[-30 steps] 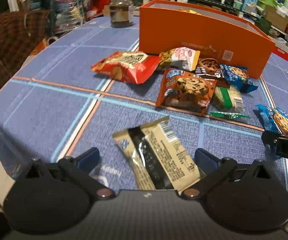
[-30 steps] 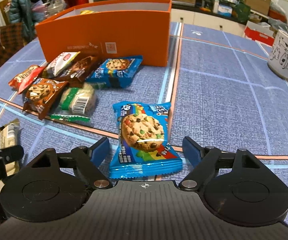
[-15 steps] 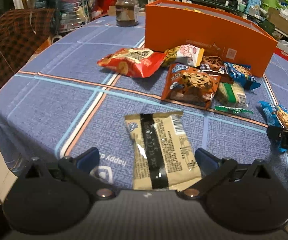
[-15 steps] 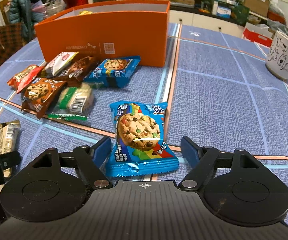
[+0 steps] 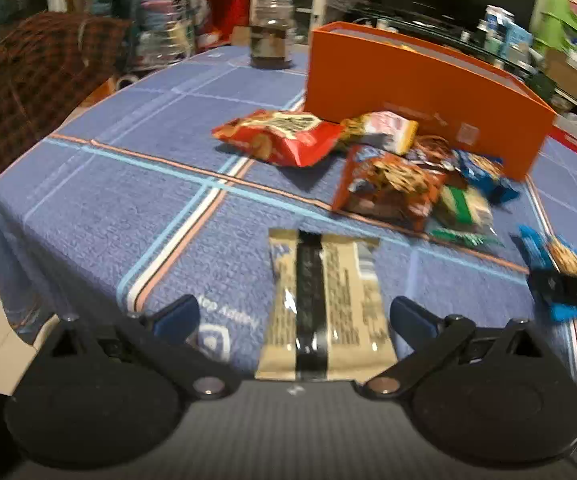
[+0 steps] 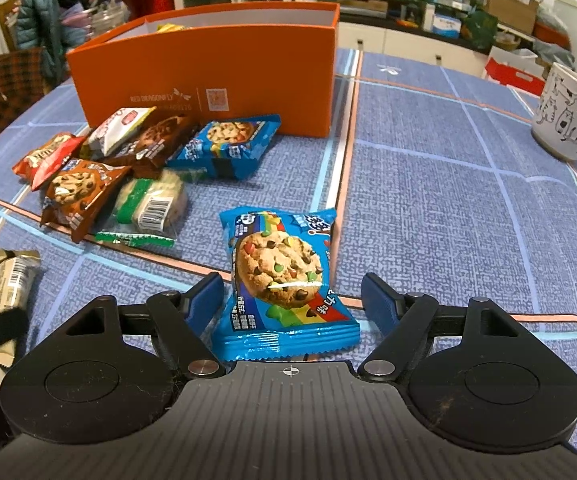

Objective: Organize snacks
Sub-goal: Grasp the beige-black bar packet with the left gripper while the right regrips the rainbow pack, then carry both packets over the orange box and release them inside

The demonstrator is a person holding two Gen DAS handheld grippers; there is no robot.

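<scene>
Room: cluttered shelves and boxes behind. Counter (image 6: 428,208) under a blue checked cloth. Orange box (image 6: 216,76), open-topped, stands far-centre; a pile of snack packets (image 6: 128,168) lies against its near wall. White mug (image 6: 568,120) at far right. Right tool (image 6: 292,294): jaws just closing, still spread, astride the blue cookie packet (image 6: 280,276), pads clear. Left tool (image 5: 294,314): spread around the beige bar packet (image 5: 324,300), not touching.
</scene>
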